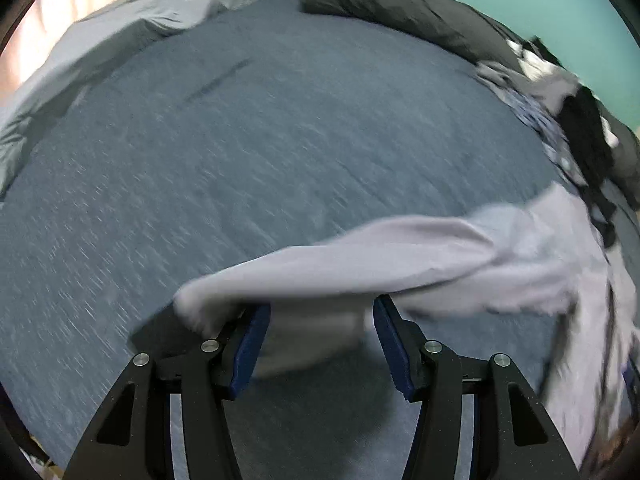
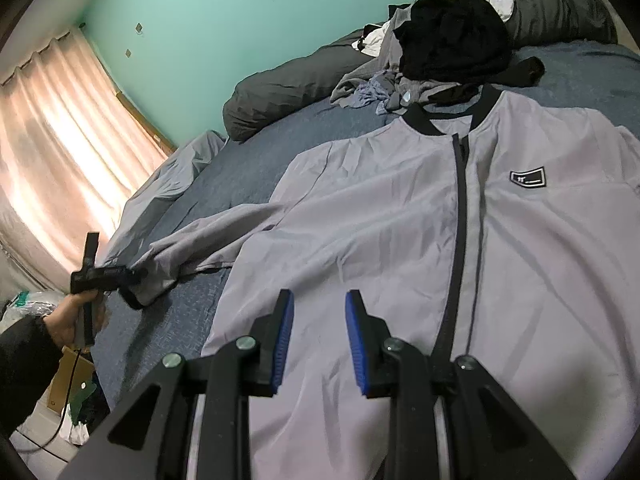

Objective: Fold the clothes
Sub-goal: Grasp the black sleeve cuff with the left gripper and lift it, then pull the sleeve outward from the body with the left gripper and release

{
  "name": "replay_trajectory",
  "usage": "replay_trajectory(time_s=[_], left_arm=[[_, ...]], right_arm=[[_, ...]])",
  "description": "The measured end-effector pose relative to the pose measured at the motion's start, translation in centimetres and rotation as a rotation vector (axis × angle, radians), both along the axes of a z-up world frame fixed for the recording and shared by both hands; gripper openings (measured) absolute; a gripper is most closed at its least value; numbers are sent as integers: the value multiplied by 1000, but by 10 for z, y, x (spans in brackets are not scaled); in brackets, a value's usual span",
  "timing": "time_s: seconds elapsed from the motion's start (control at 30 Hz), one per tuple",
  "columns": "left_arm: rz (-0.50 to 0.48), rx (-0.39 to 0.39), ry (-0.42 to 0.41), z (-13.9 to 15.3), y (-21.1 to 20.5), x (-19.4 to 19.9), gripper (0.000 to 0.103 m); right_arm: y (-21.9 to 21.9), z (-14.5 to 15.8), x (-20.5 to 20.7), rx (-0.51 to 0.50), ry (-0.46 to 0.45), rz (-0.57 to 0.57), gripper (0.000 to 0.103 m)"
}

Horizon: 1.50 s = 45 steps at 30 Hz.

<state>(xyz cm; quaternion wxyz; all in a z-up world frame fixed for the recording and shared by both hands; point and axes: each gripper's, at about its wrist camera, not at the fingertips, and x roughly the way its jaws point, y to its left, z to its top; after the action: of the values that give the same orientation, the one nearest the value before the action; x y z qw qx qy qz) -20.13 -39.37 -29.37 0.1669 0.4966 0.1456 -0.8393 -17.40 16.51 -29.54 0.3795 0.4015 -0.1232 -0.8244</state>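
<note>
A light grey zip jacket (image 2: 380, 220) with a black collar and a chest patch lies front up on the blue bed cover (image 2: 256, 160). One sleeve (image 2: 208, 248) stretches out to the left, where a hand (image 2: 68, 320) holds my left gripper (image 2: 128, 276). In the blurred left wrist view the sleeve (image 1: 380, 256) lies crosswise over both fingertips of my left gripper (image 1: 320, 308). Its end hangs past the left finger, and the jaws stand wide with a fold of cloth between them. My right gripper (image 2: 319, 296) hovers over the jacket's lower front, slightly open with nothing between its pads.
A pile of dark and pale clothes (image 2: 448, 48) lies beyond the collar, by a dark grey bolster (image 2: 288, 84) along the green wall. A pale sheet (image 1: 140, 20) bunches at the far bed edge. A curtain (image 2: 48, 140) and a cardboard box (image 2: 68, 376) stand left of the bed.
</note>
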Motion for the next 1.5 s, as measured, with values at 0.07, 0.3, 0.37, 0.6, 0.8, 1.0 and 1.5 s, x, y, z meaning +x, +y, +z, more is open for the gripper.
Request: replay_trajectory(time_s=[0.07,0.3,0.37,0.6,0.8,1.0,1.5], left_arm=[[35,28,0,-5,-14,-4,58],[17,29,54,4,-10,11,58],[-6,12,65,9,-5,22,58],[98,41,112,7,-34,74,58],[133,70,124,-8,-51,73,60],[83,88,119,-16,-49,56,47],[60,53,85,69,-51,57,6]], right_arm=[[-2,-1,0,5,6,11,26],[0,-10,-3,3,-18,-2,26],[0,-11,-3,-1,-22,2,26],[-3,-7,0,-10,-11,18,26],[-1,-8,-2,-16,-13,14,26],[1,-12,-6,-11,-21,1,26],[2,-6,-3,-32,-12,2,26]])
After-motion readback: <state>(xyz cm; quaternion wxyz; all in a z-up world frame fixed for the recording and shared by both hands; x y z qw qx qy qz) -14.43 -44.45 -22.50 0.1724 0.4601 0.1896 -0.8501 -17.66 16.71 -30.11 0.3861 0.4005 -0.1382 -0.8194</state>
